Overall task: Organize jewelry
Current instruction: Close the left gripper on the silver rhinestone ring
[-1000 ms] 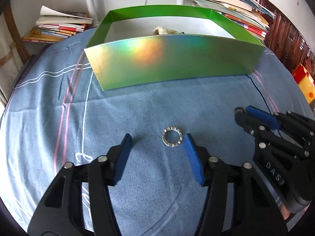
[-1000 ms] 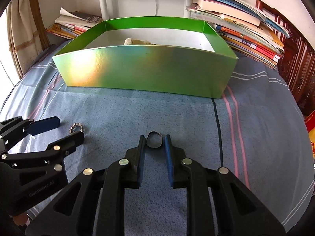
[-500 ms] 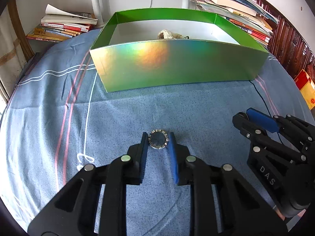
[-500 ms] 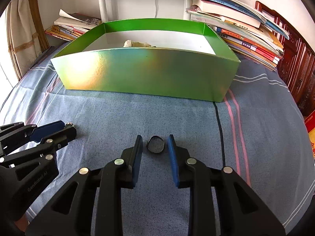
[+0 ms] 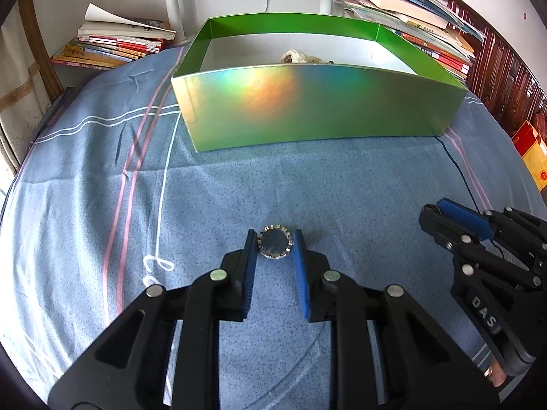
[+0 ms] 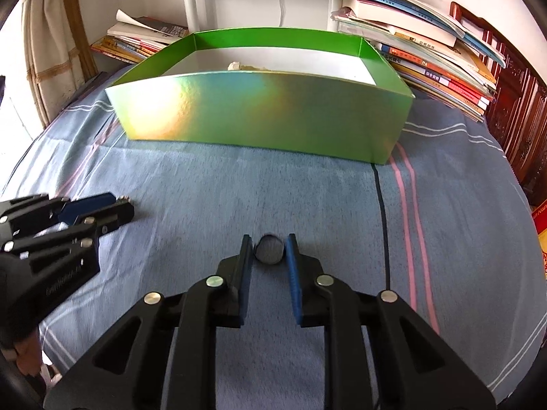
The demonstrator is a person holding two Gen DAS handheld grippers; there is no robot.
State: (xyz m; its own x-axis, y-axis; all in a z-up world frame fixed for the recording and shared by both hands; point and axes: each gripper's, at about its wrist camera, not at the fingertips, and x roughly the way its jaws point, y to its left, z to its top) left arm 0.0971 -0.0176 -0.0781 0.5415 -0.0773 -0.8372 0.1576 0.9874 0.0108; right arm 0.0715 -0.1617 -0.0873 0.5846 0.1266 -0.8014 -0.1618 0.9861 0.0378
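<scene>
My left gripper is shut on a silver beaded ring, held a little above the blue cloth. My right gripper is shut on a dark band ring, also lifted off the cloth. A shiny green open box stands ahead of both grippers; pale jewelry lies inside near its back wall. The box also shows in the right wrist view. The right gripper shows at the right edge of the left wrist view, and the left gripper at the left edge of the right wrist view.
A blue striped cloth covers the surface. Stacks of books lie behind the box at left and at right. A white stand post rises behind. A thin dark cord runs over the cloth at right.
One second ago my left gripper was open around the beaded ring; it has shut on it and lifted. Both grippers have risen and moved toward the green box.
</scene>
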